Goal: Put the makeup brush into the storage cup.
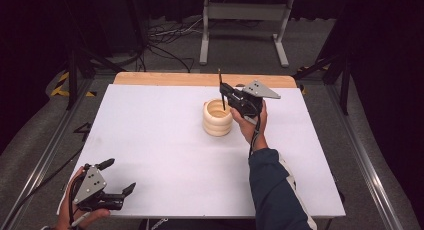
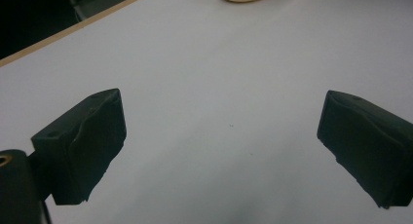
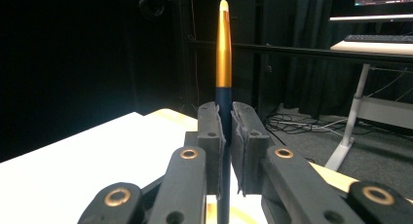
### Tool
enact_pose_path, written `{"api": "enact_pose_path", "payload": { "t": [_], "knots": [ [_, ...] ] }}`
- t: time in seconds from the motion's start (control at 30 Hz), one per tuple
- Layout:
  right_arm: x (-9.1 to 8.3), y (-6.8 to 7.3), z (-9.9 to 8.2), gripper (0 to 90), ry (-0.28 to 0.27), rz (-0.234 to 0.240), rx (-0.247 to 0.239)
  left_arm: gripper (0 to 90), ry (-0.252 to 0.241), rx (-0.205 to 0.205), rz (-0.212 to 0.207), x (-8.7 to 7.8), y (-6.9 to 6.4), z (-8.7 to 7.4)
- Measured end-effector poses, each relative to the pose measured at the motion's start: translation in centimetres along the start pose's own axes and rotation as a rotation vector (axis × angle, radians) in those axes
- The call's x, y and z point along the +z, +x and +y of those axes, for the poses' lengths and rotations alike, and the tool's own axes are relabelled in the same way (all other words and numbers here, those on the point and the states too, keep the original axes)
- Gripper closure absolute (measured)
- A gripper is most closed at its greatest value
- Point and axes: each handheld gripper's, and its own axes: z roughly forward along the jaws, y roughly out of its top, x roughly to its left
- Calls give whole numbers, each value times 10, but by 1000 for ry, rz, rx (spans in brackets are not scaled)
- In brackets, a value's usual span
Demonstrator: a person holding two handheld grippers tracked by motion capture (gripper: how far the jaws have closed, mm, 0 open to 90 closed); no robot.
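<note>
Pen (image 3: 223,53): upright, clamped in right tool (image 1: 223,96), lower end just above mouth of ringed holder (image 1: 217,118). Step: insertion. Next: lower straight into holder, then release. Left tool (image 1: 117,176): wide, empty, well apart from holder, at desk (image 1: 160,140) near corner.

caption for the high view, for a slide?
Right gripper holds a pen upright over a ribbed cream cup; left gripper rests open at the table's near-left corner.
</note>
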Motion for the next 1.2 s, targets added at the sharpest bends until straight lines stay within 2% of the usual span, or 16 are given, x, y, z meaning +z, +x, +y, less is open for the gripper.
{"api": "enact_pose_path", "payload": {
  "t": [0.3, 0.63, 1.2],
  "knots": [
    [6, 0, -6, 836, 9, -6, -3, 46, -1, 4, -6, 0, 0, 0],
    [7, -3, -12, 835, 12, -15, 21, 45, -5, 3, -4, 0, -1, 1],
    [10, -5, -17, 835, 23, -24, 25, 44, -46, -18, 5, -4, 1, 0]
  ]
}}
